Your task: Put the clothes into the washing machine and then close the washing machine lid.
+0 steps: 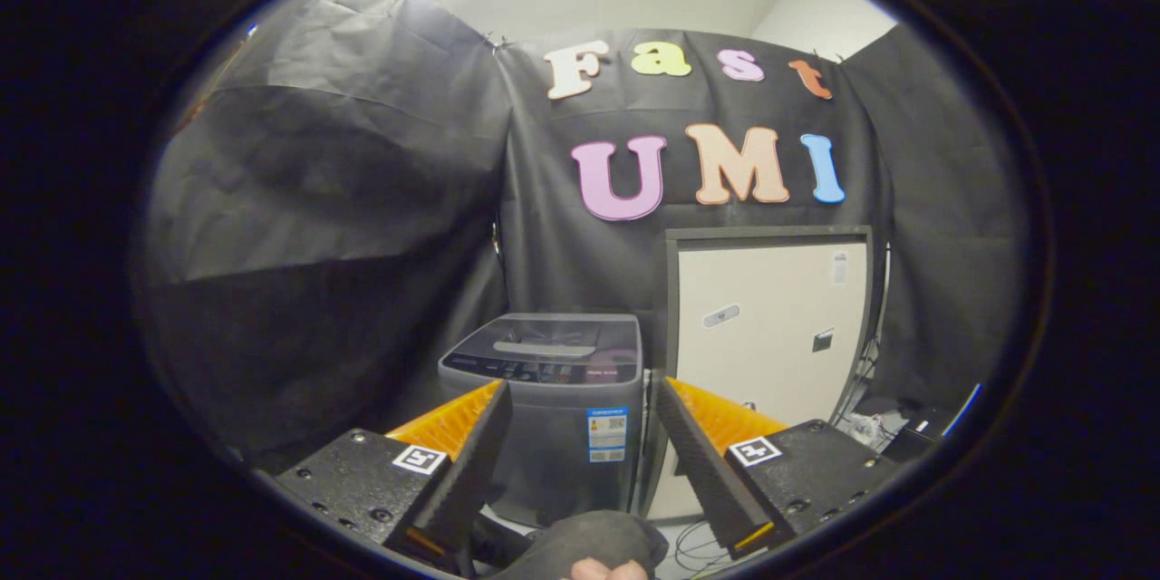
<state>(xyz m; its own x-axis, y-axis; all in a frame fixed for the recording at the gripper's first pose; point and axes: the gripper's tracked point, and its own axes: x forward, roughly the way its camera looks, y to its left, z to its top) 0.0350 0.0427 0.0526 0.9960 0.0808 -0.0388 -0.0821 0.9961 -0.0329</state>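
The floor (pixel 675 533) is pale and carries a grey washing machine (pixel 553 417) with its lid down. Just beside it stands a cream cabinet (pixel 770 335). Loose cables (pixel 698 548) lie near the cabinet's foot.

Washing machine (pixel 553 408) beyond tool (pixel 580 444), left of cabinet (pixel 770 335).

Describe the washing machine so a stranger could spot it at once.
Start at the tall cream cabinet against the black cloth wall. Just left of it, beyond the open gripper, stands the washing machine. It is the low grey box with a dark glossy lid, shut, and a blue sticker on its front.
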